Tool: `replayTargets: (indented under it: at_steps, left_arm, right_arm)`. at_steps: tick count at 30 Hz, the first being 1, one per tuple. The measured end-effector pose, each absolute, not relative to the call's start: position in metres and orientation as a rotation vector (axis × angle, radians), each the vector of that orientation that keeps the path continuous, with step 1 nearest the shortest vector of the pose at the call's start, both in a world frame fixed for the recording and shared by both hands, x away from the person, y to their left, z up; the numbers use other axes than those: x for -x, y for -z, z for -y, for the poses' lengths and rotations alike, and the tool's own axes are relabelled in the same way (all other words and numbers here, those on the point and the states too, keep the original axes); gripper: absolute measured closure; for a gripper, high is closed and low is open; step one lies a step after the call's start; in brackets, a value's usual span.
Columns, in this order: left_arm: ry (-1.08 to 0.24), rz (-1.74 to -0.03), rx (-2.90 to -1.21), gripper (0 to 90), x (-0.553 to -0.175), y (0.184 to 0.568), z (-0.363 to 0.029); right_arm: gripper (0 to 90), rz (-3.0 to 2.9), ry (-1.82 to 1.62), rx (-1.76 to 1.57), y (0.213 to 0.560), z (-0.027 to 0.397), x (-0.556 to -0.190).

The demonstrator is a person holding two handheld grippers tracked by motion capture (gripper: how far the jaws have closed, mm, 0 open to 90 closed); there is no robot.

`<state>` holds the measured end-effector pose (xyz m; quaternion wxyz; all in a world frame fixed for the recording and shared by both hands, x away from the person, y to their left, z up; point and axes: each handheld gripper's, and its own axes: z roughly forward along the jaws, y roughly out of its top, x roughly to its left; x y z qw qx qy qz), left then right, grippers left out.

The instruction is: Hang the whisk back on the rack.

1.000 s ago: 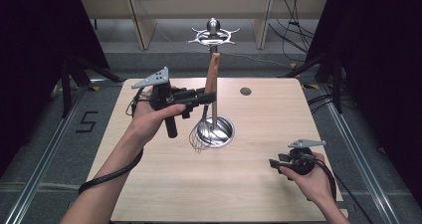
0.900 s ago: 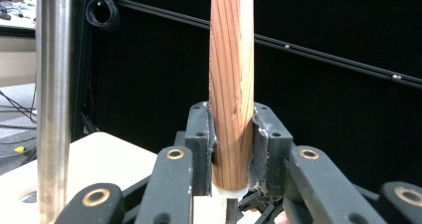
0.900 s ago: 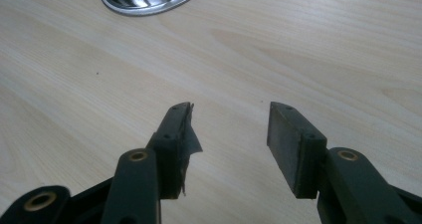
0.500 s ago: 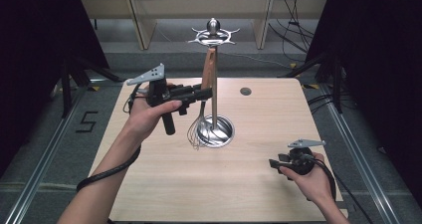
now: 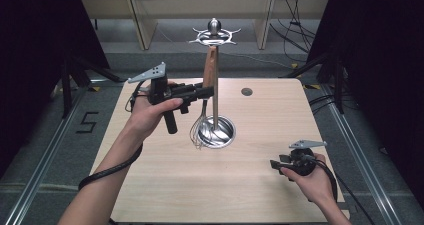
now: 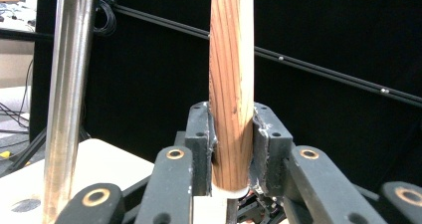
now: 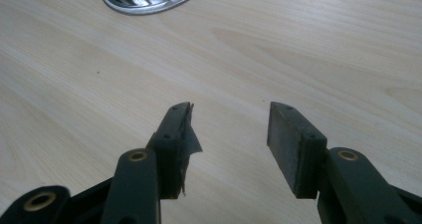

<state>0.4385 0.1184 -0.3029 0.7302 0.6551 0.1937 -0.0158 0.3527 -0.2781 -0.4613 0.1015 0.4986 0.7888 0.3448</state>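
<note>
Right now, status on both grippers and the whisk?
Left gripper clamped on whisk's wooden handle. Right gripper open over table. Stand pole close beside the handle.

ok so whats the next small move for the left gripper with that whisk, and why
Probably lift the whisk slightly and ease its handle top toward a hook on the stand. The left gripper is clamped on the wooden handle beside the pole, the handle's top sits just under the hook ring, and the wires hang at the base dish. The right gripper rests open.

Left gripper is edging up and right with the whisk, wooden handle tip now meeting the stand's top ring; wire head is lifting off the base.
</note>
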Motion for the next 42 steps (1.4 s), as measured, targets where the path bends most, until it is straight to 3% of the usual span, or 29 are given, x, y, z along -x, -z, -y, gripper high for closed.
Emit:
replayTargets:
  at_steps: [42]
  left_arm:
    - [0.15,-0.49,-1.337,69.4,-0.452,0.317,-0.124]
  right_arm:
    - [52.8,-2.332,-1.02,-1.48,0.462,0.278,-0.353]
